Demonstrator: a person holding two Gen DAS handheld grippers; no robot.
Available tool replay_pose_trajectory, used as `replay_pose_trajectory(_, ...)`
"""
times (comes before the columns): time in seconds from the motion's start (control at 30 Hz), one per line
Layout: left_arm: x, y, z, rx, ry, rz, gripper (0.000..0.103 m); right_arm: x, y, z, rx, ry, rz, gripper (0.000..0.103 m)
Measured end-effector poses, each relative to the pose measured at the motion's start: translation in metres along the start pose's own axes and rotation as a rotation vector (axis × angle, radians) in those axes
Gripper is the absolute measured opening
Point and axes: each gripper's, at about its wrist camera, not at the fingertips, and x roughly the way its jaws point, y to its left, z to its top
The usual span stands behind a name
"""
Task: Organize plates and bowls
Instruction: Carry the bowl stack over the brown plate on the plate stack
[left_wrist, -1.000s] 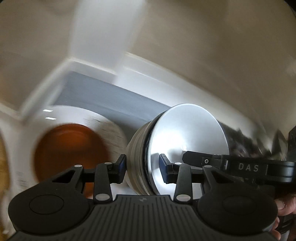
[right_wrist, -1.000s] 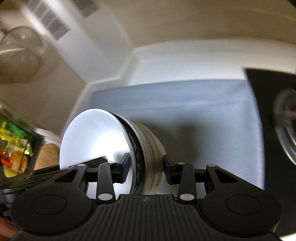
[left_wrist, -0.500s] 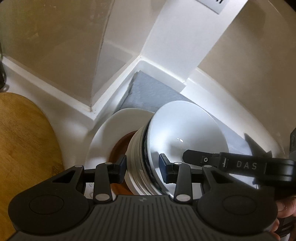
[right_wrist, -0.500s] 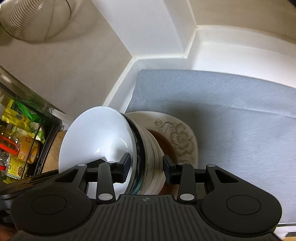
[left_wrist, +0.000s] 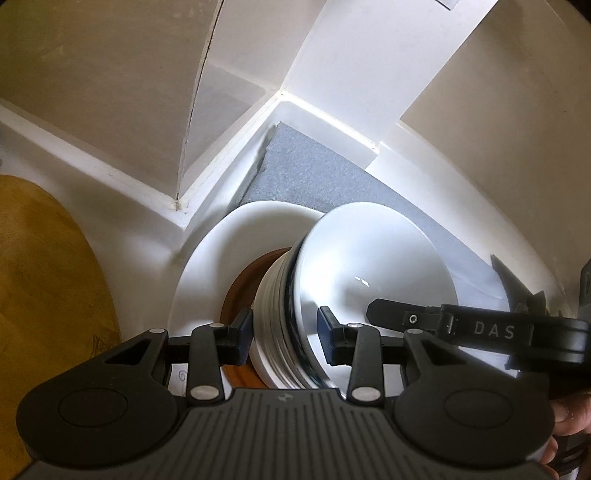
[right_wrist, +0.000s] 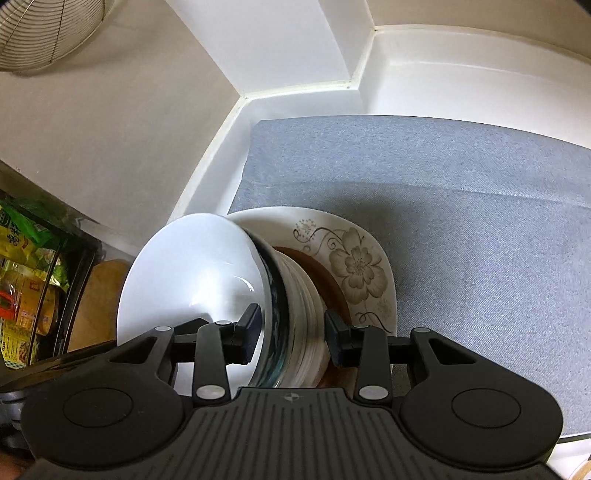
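A nested stack of bowls (left_wrist: 275, 317) has a white bowl (left_wrist: 373, 258) on top, a dark patterned one under it and several white ones below. My left gripper (left_wrist: 286, 339) is shut on the stack's near rim, one pad inside the top bowl and one outside. Opposite it, my right gripper (right_wrist: 293, 336) is shut on the same stack of bowls (right_wrist: 295, 317) and appears in the left wrist view as a black arm (left_wrist: 480, 328). Under the stack lie a brown dish (right_wrist: 317, 273) and a flowered plate (right_wrist: 354, 258). I cannot tell whether the stack touches the dish.
The plate sits in the left corner of a grey mat (right_wrist: 461, 206) inside a white-walled recess (right_wrist: 443, 74). A wooden board (left_wrist: 48, 280) lies to the left, food packets (right_wrist: 22, 280) fill a black rack, and a wire basket (right_wrist: 40, 29) hangs above.
Both grippers carried the stack of bowls across the grey mat and down over the flowered plate in the corner. Over the last half second they hardly moved.
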Motion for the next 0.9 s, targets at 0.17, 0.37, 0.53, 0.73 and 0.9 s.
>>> replay_pose_trajectory(0.17, -0.001, 0.003, -0.001, 0.002, -0.002, -0.012, 0.042, -0.002, 0.000, -0.001, 0.008, -0.008, -0.002, 0.039)
replay_pose_trajectory(0.37, -0.010, -0.002, -0.001, 0.062, -0.045, -0.006, 0.044, -0.007, 0.001, -0.006, 0.020, -0.027, -0.022, 0.041)
replay_pose_trajectory(0.53, -0.026, 0.001, -0.004, 0.073, -0.105, -0.040, 0.052, -0.021, 0.005, -0.013, 0.000, -0.042, -0.060, 0.042)
replay_pose_trajectory(0.73, -0.052, 0.015, -0.017, 0.044, -0.178, -0.116, 0.057, -0.050, 0.008, -0.024, -0.028, -0.112, -0.085, 0.048)
replay_pose_trajectory(0.9, -0.070, 0.033, -0.018, 0.016, -0.242, -0.179, 0.056, -0.065, 0.007, -0.033, 0.001, -0.175, -0.092, 0.048)
